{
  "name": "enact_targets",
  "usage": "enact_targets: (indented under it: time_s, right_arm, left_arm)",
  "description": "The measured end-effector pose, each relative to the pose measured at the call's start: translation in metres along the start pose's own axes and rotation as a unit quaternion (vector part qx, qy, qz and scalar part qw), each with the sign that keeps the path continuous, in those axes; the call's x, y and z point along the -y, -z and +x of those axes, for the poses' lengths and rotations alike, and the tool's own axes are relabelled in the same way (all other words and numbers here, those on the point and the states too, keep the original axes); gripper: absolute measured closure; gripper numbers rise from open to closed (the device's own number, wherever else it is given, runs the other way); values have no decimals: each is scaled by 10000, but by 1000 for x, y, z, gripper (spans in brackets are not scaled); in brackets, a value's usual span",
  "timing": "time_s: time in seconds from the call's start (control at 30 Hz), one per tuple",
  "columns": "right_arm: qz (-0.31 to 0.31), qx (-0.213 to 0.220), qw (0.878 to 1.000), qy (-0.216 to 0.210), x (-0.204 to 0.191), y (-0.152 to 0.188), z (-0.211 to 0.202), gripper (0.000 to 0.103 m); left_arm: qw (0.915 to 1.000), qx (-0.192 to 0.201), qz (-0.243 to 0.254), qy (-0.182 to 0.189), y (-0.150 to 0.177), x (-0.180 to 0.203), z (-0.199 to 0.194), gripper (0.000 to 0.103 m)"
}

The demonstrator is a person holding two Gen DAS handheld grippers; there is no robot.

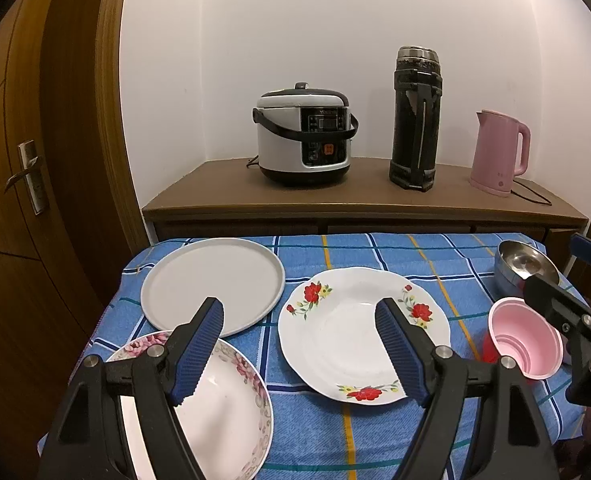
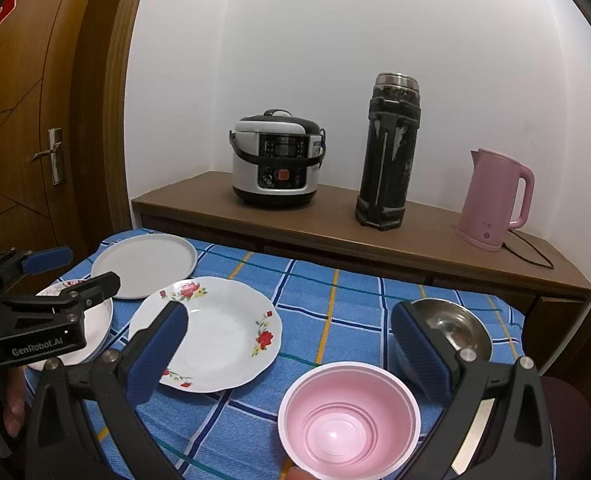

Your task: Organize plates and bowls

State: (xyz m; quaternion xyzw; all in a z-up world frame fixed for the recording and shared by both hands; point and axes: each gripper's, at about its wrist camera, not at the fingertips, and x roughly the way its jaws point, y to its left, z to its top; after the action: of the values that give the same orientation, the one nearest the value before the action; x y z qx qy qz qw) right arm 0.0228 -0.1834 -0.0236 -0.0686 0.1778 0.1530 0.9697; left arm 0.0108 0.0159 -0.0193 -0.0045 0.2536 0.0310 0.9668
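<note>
Both claws released: left gripper (image 1: 299,344) over red-flower plate (image 1: 347,344) mid-table, right gripper (image 2: 289,346) above pink bowl (image 2: 349,420). I'd pinch the rim squarely, lift level

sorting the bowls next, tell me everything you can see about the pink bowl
The pink bowl is a small round bowl with a pale, whitish rim and stepped concentric rings down its inside wall, plastic by its look. It is empty and appears clean. It stands upright on the blue checked tablecloth near the table's front edge, with the steel bowl behind it and the red-flowered plate on its other side. The right gripper is open above it, neither finger touching it. The left wrist view shows something red beside its base.
</note>
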Motion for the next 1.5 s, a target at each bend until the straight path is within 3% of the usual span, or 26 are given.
enact_targets:
  time_s: [0.8, 1.0, 1.27, 1.5]
  right_arm:
    - [138, -136, 9997, -177, -4, -2, 13, 1]
    - [79, -240, 9987, -448, -17, -6, 23, 13]
    - [-382, -458, 9929, -1032, -65, -4, 42, 17]
    - [-860, -721, 9816, -1546, -114, 0, 65, 26]
  left_arm:
    - [9999, -6, -101, -56, 2, -11, 5, 23]
    - [9998, -43, -165, -104, 5, -21, 8, 23]
    - [9981, -109, -414, -439, 12, -57, 6, 23]
    - [9924, -157, -659, -1030, 29, -111, -7, 23]
